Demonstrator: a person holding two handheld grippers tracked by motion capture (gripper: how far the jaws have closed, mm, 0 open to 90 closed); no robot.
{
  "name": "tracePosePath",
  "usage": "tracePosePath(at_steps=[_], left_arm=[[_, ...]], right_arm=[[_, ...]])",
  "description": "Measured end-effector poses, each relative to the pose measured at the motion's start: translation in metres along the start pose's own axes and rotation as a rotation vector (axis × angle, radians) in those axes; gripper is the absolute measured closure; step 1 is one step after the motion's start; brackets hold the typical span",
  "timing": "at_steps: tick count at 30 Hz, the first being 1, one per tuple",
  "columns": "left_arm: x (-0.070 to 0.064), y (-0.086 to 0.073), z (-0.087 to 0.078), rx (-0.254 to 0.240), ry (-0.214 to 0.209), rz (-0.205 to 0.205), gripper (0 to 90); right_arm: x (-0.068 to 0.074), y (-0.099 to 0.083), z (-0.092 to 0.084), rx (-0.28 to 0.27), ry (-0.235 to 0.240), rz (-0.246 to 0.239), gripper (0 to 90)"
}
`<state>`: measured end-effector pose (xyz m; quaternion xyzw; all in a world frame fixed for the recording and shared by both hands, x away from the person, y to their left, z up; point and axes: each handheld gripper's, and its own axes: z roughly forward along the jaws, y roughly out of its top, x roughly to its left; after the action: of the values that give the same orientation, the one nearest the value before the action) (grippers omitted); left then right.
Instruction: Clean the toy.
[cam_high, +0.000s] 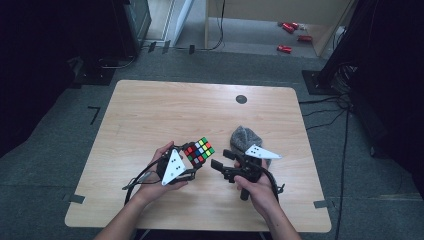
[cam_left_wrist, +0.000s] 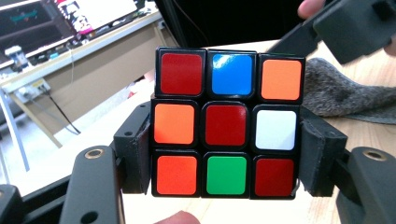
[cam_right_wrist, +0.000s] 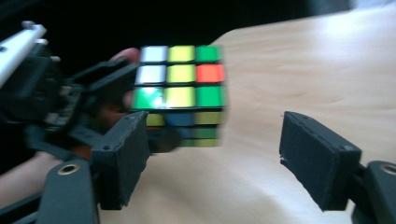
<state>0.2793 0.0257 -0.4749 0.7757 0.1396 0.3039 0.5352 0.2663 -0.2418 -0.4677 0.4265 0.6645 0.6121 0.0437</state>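
One Rubik's cube (cam_high: 199, 151) is in play, a little below and left of the centre of the high view, held up above the one wooden table (cam_high: 150, 115). There are two hand-held grippers, one in each of the person's two hands, and one grey knitted cloth (cam_high: 243, 138) lying bunched on the table just right of the cube. The left gripper (cam_high: 192, 159) sits in the lower middle-left of the high view with its white three-cornered plate facing up, and it carries the cube at its tip. In the left gripper view the cube (cam_left_wrist: 229, 122) takes up the centre, and the two black pads (cam_left_wrist: 137, 148) press against its left and right sides at the middle and bottom layers, so the jaws are clamped on it at about the cube's own width. The face toward that camera shows red, blue and orange stickers on top, orange, red and white across the middle, and orange, green and red along the bottom. The right gripper (cam_high: 222, 159) lies in the lower middle-right of the high view, beside the cloth, its jaws pointing left at the cube. In the right gripper view its two jaws stand well apart with nothing between the pads; the cube (cam_right_wrist: 182, 93) hangs beyond them in the upper left, blurred, showing white, yellow, green and one orange sticker, not touching either jaw. Four small red objects (cam_high: 291, 35) lie on the floor at the upper right.
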Motion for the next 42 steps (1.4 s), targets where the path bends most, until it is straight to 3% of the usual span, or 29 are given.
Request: tracePosePath(at_steps=[2, 4, 5, 7, 9, 13, 18, 20, 21, 23, 27, 30, 32, 36, 40, 42], left_arm=[[0.002, -0.001, 0.0, 0.006, -0.01, -0.023, 34.7], [0.003, -0.001, 0.0, 0.011, -0.035, -0.047, 34.7], [0.003, -0.001, 0.0, 0.01, -0.045, -0.059, 34.7], [0.004, -0.001, 0.0, 0.015, -0.069, -0.085, 34.7], [0.006, -0.001, 0.0, 0.013, -0.106, -0.123, 34.8], [0.011, -0.001, -0.002, 0.019, -0.153, -0.193, 34.7], [0.018, -0.002, -0.002, 0.041, -0.15, -0.249, 34.7], [0.02, -0.002, -0.002, 0.046, -0.149, -0.267, 34.7], [0.022, -0.003, -0.003, 0.048, -0.146, -0.275, 34.7], [0.023, -0.003, -0.003, 0.05, -0.146, -0.285, 34.8], [0.025, -0.003, -0.003, 0.049, -0.151, -0.309, 34.7], [0.024, -0.004, -0.002, 0.055, -0.156, -0.311, 34.7], [0.022, -0.004, -0.001, 0.066, -0.157, -0.304, 34.7], [0.018, -0.004, 0.003, 0.094, -0.17, -0.293, 34.8], [0.011, -0.003, 0.008, 0.129, -0.178, -0.275, 34.8], [0.008, -0.002, 0.008, 0.125, -0.201, -0.27, 34.7]], right_arm=[[-0.003, 0.002, -0.003, -0.003, -0.058, -0.048, 21.7], [-0.008, 0.003, -0.007, 0.016, -0.202, -0.178, 21.6], [-0.011, 0.003, -0.009, 0.03, -0.252, -0.217, 21.1], [-0.017, 0.002, -0.011, 0.046, -0.324, -0.26, 22.2], [-0.025, 0.002, -0.014, 0.078, -0.375, -0.25, 23.5], [-0.038, -0.005, -0.015, 0.145, -0.532, -0.374, 24.3], [-0.055, -0.014, -0.012, 0.246, -0.579, -0.342, 29.7], [-0.059, -0.018, -0.01, 0.274, -0.605, -0.343, 36.9], [-0.061, -0.019, -0.01, 0.284, -0.603, -0.33, 44.2], [-0.065, -0.02, -0.009, 0.324, -0.601, -0.301, 47.3], [-0.07, -0.024, -0.01, 0.317, -0.571, -0.24, 60.4], [-0.068, -0.023, -0.01, 0.323, -0.555, -0.241, 71.4], [-0.065, -0.022, -0.01, 0.321, -0.536, -0.227, 73.8], [-0.052, -0.012, -0.014, 0.211, -0.415, -0.186, 74.2], [-0.014, 0.005, -0.019, 0.062, -0.24, -0.251, 74.1], [0.003, 0.009, -0.018, 0.036, -0.19, -0.29, 74.1]])
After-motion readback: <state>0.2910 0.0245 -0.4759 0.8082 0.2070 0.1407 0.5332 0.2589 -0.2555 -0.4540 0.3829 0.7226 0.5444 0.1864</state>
